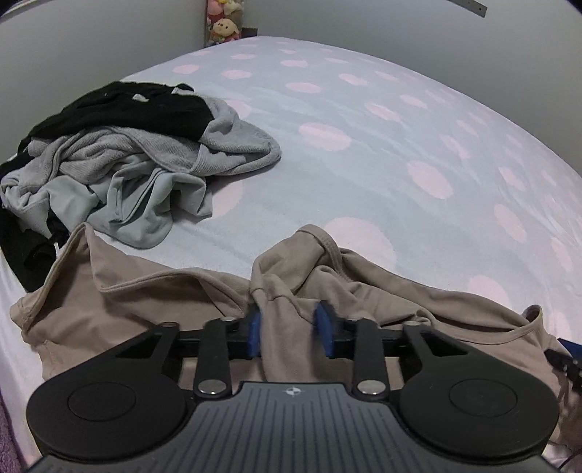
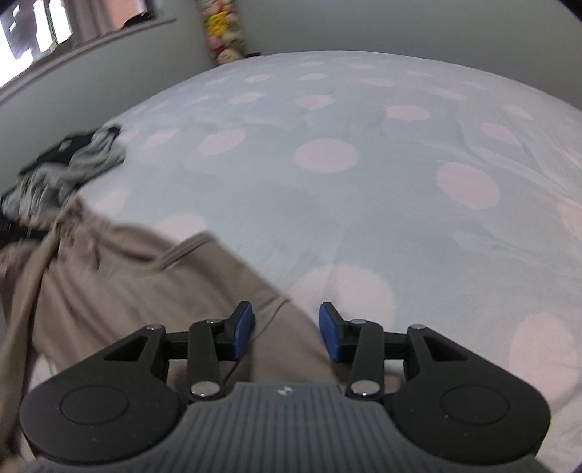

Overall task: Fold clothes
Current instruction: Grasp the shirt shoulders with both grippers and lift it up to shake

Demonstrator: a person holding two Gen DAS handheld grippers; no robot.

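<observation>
Beige garment (image 1: 152,309): lower half of left wrist frame, rumpled on bed (image 1: 363,145), neckline and straps bunched mid-frame.
Left gripper (image 1: 291,324): we see the fingers set narrow around a raised ridge of beige cloth; pinched or only straddled, we cannot tell.
Right gripper (image 2: 287,331): fingers wide, holding nothing, over the garment's edge at lower centre.
Pile (image 1: 120,152): grey and black clothes, upper left, unfolded.
Risk: we judge a thin pinch may slip, or catch two layers and drag the garment crooked.
Risk 2: blurred right view, so the edge may be missed.

Bedroom: spotted bedsheet (image 1: 363,174), plush toys (image 1: 223,22)
</observation>
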